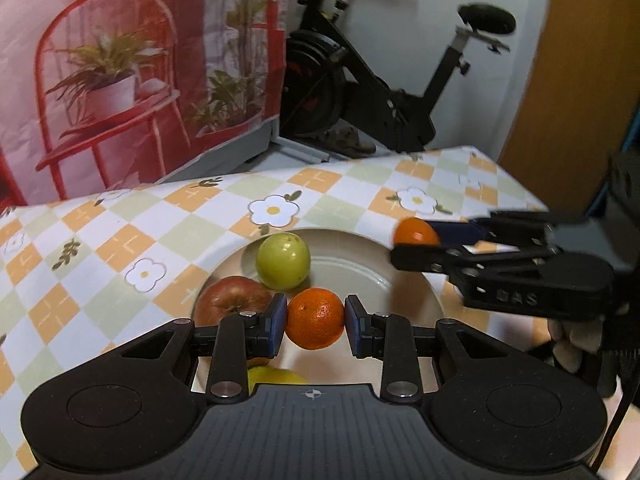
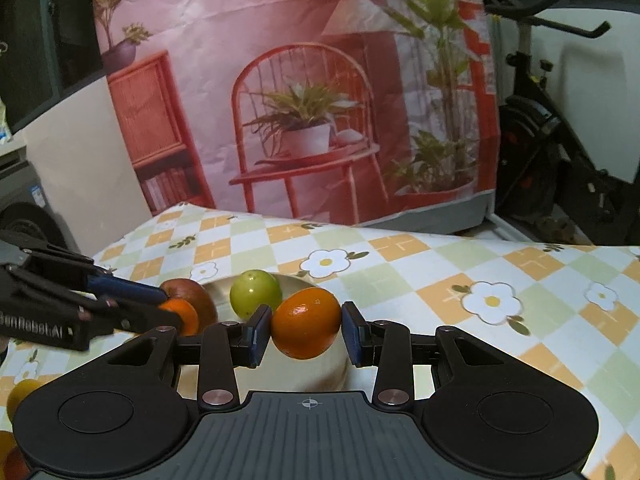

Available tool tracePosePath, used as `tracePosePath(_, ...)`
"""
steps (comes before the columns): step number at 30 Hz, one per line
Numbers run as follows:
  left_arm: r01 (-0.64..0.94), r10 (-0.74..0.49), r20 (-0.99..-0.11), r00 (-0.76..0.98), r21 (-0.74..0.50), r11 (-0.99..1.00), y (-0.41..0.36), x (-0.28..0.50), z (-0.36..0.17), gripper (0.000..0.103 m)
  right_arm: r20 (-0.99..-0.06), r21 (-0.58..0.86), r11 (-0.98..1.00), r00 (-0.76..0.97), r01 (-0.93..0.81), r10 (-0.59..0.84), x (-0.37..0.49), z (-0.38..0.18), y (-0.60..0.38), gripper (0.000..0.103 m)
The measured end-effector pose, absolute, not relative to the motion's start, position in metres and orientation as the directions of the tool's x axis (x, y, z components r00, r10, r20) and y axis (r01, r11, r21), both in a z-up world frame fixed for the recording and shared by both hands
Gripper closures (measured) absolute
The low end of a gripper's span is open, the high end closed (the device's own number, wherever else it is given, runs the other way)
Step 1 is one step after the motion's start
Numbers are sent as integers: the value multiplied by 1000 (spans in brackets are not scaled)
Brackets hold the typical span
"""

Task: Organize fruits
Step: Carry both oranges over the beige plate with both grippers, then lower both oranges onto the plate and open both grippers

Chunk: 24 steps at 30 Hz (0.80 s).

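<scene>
My left gripper (image 1: 315, 322) is shut on a small orange (image 1: 316, 312), held just above a cream plate (image 1: 360, 276). On the plate lie a green apple (image 1: 283, 261) and a red apple (image 1: 230, 300), with a yellow-green fruit (image 1: 276, 376) partly hidden under the gripper. My right gripper (image 2: 306, 330) is shut on a second orange (image 2: 306, 320) over the plate's right rim (image 2: 298, 279). From the left wrist view this gripper (image 1: 414, 242) comes in from the right with its orange (image 1: 416, 231). The right wrist view shows the left gripper (image 2: 176, 308) beside the red apple (image 2: 196, 292) and green apple (image 2: 255, 293).
A checked tablecloth (image 1: 120, 240) with flower prints covers the table. A printed backdrop (image 2: 300, 100) stands behind the far edge, and an exercise bike (image 1: 380, 92) stands beyond it. More yellow and orange fruit (image 2: 20, 394) lies at the lower left of the right wrist view.
</scene>
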State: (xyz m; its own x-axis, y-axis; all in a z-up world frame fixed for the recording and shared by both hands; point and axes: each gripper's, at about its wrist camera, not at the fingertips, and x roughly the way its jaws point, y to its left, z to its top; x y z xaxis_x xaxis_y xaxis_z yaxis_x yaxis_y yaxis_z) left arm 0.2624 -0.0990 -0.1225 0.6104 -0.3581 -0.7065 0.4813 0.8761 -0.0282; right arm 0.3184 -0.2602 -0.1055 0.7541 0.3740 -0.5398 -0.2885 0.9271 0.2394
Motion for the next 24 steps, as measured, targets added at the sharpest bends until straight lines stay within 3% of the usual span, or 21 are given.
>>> tracePosePath(7, 529, -329, -720, 611, 62, 846, -117, 263, -135, 70, -567, 250, 910, 711, -332, 416, 347, -120, -249, 68)
tracePosePath(24, 521, -276, -740, 614, 117, 845, -123, 272, -148, 70, -588, 248, 904, 687, -349, 427, 362, -137, -241, 68)
